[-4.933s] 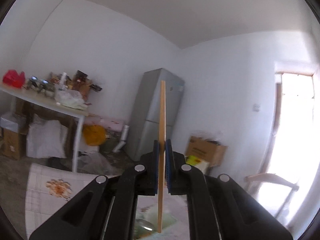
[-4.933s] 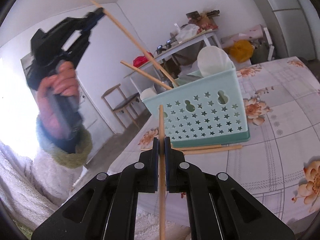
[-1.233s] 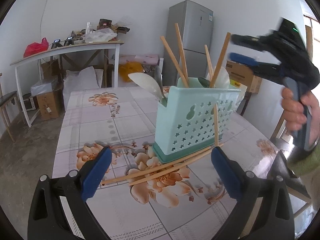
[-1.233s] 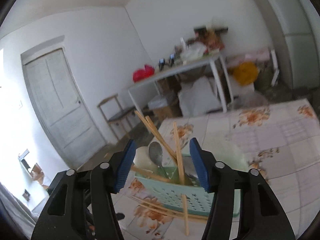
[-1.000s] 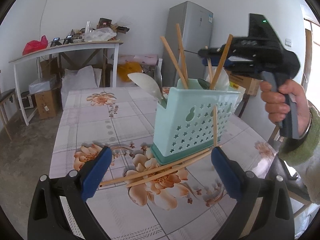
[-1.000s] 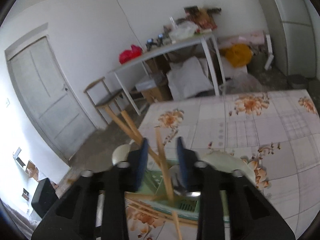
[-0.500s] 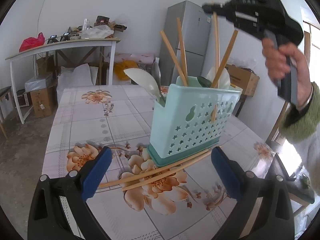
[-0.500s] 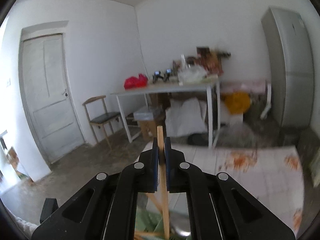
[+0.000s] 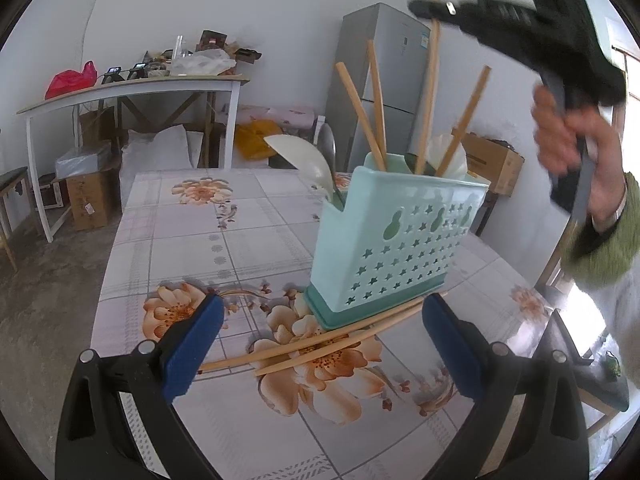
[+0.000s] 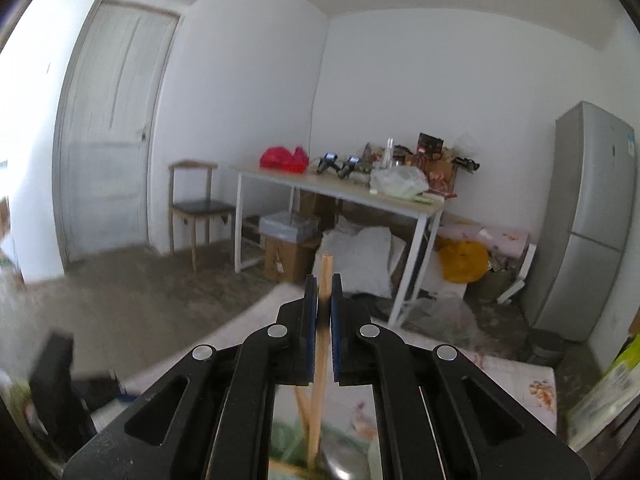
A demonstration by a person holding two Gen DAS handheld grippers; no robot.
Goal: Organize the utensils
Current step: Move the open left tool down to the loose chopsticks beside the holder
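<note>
A mint-green utensil caddy [image 9: 396,240] with star holes stands on the flowered table [image 9: 208,248]. It holds several wooden chopsticks, a white spoon [image 9: 308,160] and a metal spoon. Two more chopsticks [image 9: 320,342] lie flat on the table in front of its base. My left gripper [image 9: 318,344] is open low over the table, its blue pads either side of those two sticks. My right gripper [image 10: 324,304] is shut on the top of an upright chopstick [image 10: 322,340] above the caddy. In the left wrist view that gripper [image 9: 434,10] pinches the chopstick [image 9: 428,96] over the caddy's right side.
A white side table [image 9: 132,88] with clutter, boxes under it, and a grey fridge [image 9: 380,80] stand behind. A cardboard box [image 9: 492,164] sits at the right. A chair [image 10: 196,204] and a door [image 10: 108,128] show in the right wrist view.
My right gripper closed on a chopstick standing in the caddy, rolled upright and rose with it. The left gripper stayed open in place.
</note>
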